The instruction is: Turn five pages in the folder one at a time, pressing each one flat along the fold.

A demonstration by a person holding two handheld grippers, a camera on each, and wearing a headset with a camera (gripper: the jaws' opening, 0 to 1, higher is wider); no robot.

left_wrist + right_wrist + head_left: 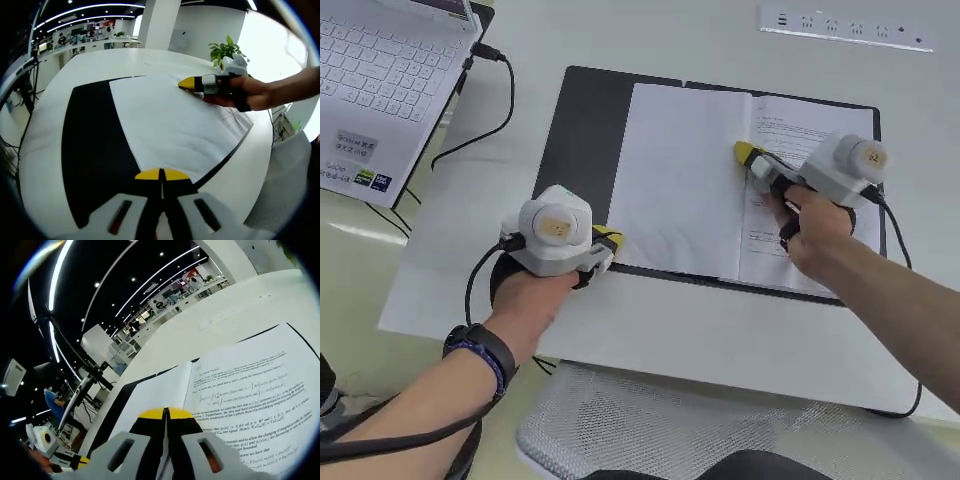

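Note:
The folder [582,130] lies open on the white table, black cover under a blank white left page [680,180] and a printed right page [810,135]. My right gripper [745,153] is shut, its yellow tips down on the paper at the fold [189,385], with nothing between the jaws. The right gripper view has those tips [165,413] where blank and printed pages meet. My left gripper [608,238] is shut too, resting at the folder's near left edge by the blank page's lower corner [161,174]. From the left gripper view the right gripper [190,82] lies across the page.
A white laptop [380,70] sits at the far left with a black cable [505,95] running beside the folder. A power strip [845,27] lies along the back edge. A mesh chair [620,425] stands below the table's near edge.

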